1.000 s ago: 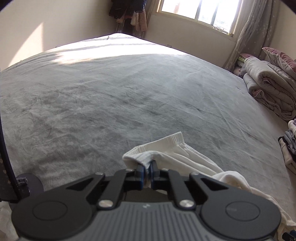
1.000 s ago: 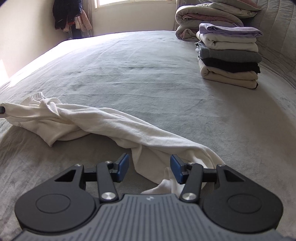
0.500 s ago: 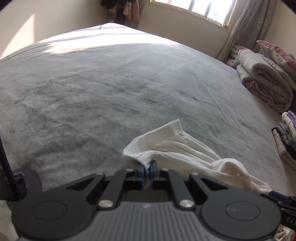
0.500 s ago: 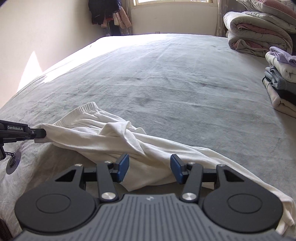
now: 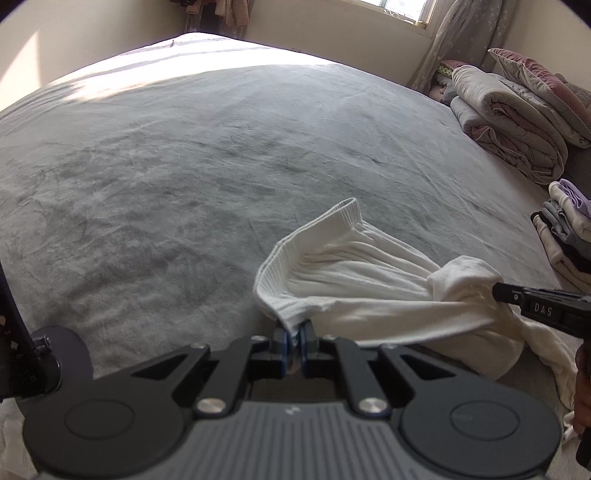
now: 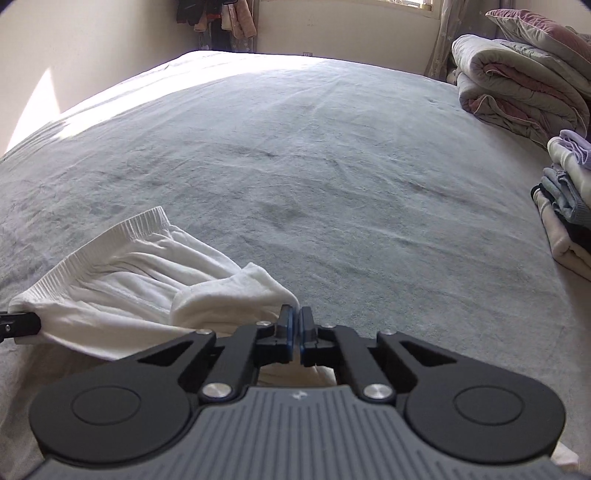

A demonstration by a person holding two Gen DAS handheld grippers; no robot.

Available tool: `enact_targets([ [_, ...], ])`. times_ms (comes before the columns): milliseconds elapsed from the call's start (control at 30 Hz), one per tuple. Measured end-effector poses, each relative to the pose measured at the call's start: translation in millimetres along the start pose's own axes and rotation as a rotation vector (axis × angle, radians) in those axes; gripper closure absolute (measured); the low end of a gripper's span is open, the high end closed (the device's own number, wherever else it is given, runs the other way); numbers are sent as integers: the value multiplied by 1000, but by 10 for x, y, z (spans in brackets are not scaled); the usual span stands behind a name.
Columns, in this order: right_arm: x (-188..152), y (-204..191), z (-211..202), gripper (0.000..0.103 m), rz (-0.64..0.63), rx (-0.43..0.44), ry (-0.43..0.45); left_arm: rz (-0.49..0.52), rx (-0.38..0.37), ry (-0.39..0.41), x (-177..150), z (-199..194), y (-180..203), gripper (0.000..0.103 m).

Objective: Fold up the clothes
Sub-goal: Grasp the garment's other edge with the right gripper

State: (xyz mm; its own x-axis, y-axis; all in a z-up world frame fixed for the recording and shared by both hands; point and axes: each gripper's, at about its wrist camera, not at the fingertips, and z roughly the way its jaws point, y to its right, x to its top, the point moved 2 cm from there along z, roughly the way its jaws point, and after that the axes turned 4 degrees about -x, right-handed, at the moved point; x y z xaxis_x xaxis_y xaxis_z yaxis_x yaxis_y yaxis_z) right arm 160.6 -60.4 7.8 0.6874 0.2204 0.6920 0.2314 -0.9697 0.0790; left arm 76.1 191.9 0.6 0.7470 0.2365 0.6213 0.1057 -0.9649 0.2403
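Note:
A white garment (image 5: 369,280) with a ribbed waistband (image 5: 314,229) lies on the grey bed cover (image 5: 184,166), held up at two points. My left gripper (image 5: 293,332) is shut on a corner of the waistband. In the right wrist view the garment (image 6: 129,288) stretches from the left gripper's tip (image 6: 37,325) to my right gripper (image 6: 295,321). The right jaws are closing tight, pads together on a bunched fold of the cloth. Its tip (image 5: 496,291) also shows in the left wrist view, pressed into that fold. The rest of the garment trails low and right, partly hidden by the grippers.
A stack of folded clothes (image 6: 569,206) sits at the right edge of the bed, with rolled quilts (image 6: 517,85) behind it. Clothes (image 6: 218,22) hang in the far corner by the wall. A hand (image 5: 583,387) shows at the right edge.
My right gripper slid left along the garment toward the waistband and shut on a fold. The cloth between the grippers lifted and bunched. The left gripper kept its grip and dipped slightly.

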Motion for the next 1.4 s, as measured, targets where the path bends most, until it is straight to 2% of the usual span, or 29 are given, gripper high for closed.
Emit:
enact_targets([
  [233,285,87,102,102,-22,-114,42,54,16,-42,-106,20,-38,97],
  [567,654,294,246,103,-14,-240,79,40,39,-76,-157,16,-252,97],
  [733,648,392,336,103,15,-272,58,39,45,-90,-185,42,-291,97],
  [900,745,589,284,103,27,-361,104,52,57,-88,-181,43,-274,97],
  [1100,932,787,244,103,40,-403,117,61,70,-86,-162,59,-245,97],
  [1267,849,809,255,103,55,-355,104,56,70,-88,-149,74,-253,97],
  [1333,783,790,247,91,39,-346,105,53,69,-88,-146,75,-251,97],
  [1400,719,777,242,90,18,-340,94,49,69,-87,-143,77,-248,97],
])
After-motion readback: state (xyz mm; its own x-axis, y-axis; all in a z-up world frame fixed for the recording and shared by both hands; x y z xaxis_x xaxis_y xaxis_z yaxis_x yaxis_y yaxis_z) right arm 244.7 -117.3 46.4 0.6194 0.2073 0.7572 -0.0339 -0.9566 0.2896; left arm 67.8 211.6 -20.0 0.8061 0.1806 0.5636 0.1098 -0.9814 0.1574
